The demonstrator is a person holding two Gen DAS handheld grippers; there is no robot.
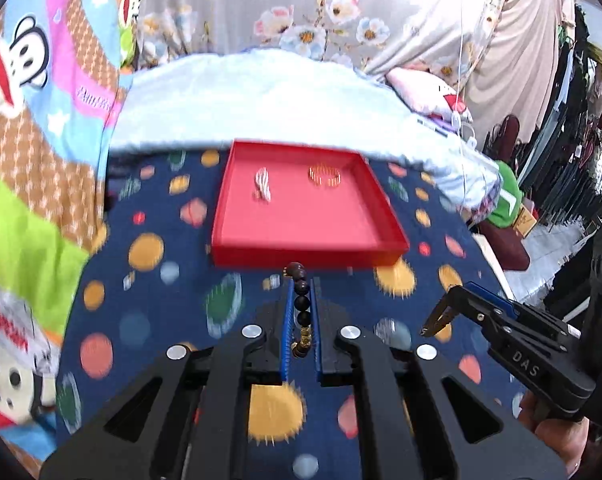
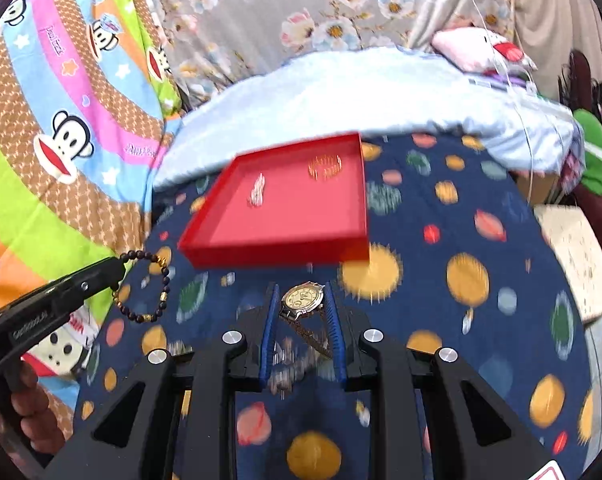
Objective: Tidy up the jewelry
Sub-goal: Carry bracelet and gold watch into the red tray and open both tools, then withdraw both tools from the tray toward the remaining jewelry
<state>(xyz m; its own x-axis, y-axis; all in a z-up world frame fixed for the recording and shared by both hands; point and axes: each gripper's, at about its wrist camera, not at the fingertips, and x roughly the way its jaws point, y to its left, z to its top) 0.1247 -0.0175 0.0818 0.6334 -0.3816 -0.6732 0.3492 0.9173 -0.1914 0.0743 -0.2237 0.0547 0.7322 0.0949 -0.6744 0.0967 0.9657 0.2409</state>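
The left gripper (image 1: 301,292) is being kept almost fully closed, its blue pads clamped on a dark beaded bracelet (image 1: 302,307); in the right wrist view the bracelet's loop (image 2: 147,288), dark beads broken up by gold ones, is being dangled free from the fingertips above the planet-print blanket (image 2: 441,240). The right gripper (image 2: 303,300) is being held narrowly apart, its ribbed blue pads pressed on a wristwatch (image 2: 302,299): the pale dial and silver case are being gripped at the tips, while the metal band is trailing back between the fingers, blurred. Both tools are being carried clear of the blanket, just short of the red tray (image 1: 261,236), which is lying on the blanket ahead. Inside the tray, a silvery twisted piece (image 1: 263,185) and a gold ring-shaped piece (image 1: 324,175) are being kept apart from each other; what they are exactly cannot be told through the blur. "DAS" is being shown on the right gripper's side in the left view. On the cartoon monkey bedding (image 2: 61,136), cursive writing is being displayed, too smeared to be read.
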